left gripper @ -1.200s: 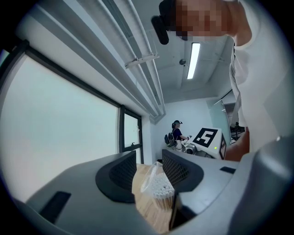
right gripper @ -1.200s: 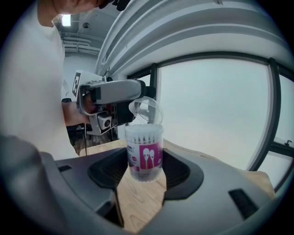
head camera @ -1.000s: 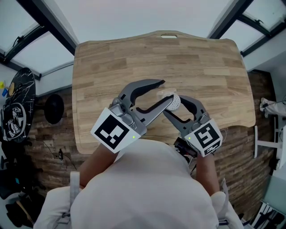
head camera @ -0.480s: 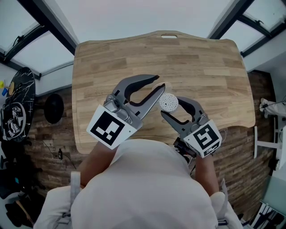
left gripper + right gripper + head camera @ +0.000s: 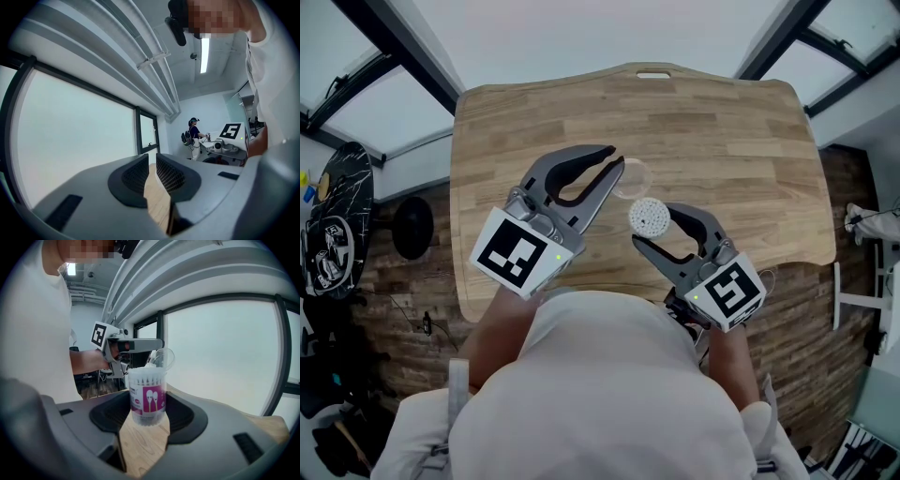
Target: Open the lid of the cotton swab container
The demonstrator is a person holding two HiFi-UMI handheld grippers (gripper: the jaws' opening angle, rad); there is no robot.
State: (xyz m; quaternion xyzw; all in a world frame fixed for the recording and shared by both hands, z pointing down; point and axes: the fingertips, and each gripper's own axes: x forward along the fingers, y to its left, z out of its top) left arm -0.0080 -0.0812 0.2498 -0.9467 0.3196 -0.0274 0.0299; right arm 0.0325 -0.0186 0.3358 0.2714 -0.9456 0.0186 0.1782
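Clear container (image 5: 147, 397) clamped in right gripper (image 5: 147, 417), lid (image 5: 161, 358) off

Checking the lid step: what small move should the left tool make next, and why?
Probably set the clear round lid down on the wooden table. The left tool, jaws just closed further, seems to pinch it, already off the pink-labelled cotton swab container in the right tool.

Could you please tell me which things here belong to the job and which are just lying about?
Job: cotton swab container; clear lid, already off it.
Lying about: black round object on the floor; black patterned object beside it, both left of the wooden table.
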